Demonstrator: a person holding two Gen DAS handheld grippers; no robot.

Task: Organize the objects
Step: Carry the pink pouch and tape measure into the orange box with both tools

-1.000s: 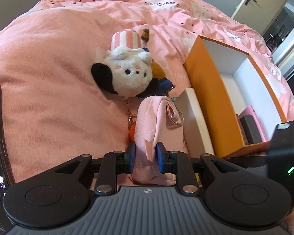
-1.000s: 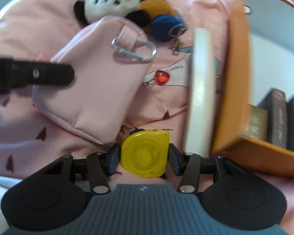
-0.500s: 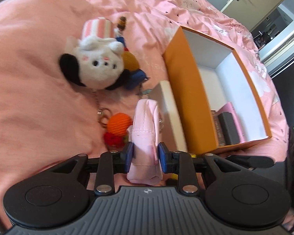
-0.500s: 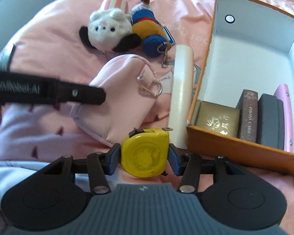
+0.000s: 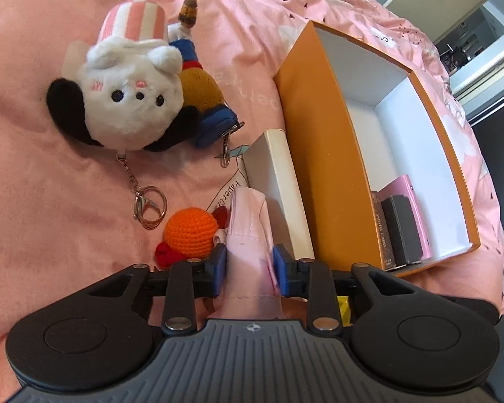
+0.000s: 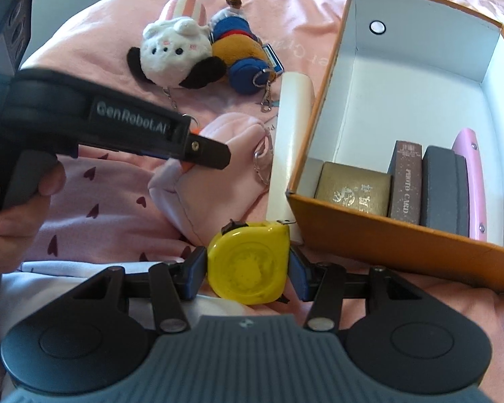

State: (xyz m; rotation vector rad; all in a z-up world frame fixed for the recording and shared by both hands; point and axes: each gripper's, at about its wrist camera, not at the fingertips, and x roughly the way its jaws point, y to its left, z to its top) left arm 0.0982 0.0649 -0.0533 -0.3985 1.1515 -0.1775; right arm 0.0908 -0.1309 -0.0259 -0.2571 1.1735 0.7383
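Soft pink fabric pouch (image 5: 250, 235), pinched in the left gripper (image 5: 248, 267), could snag the orange cardboard box (image 6: 386, 245), lower right, while the right gripper (image 6: 248, 272) clamps a yellow tape measure (image 6: 248, 262).

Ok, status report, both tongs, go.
Left tongs shut on pink pouch. Right tongs shut on yellow tape measure. Orange box open, path unobstructed.

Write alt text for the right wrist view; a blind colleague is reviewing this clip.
The right gripper clamps a yellow tape measure above a pink bed, beside an open orange box holding small boxes. To its left, the left gripper pinches a pink pouch; two plush keychains lie beyond.
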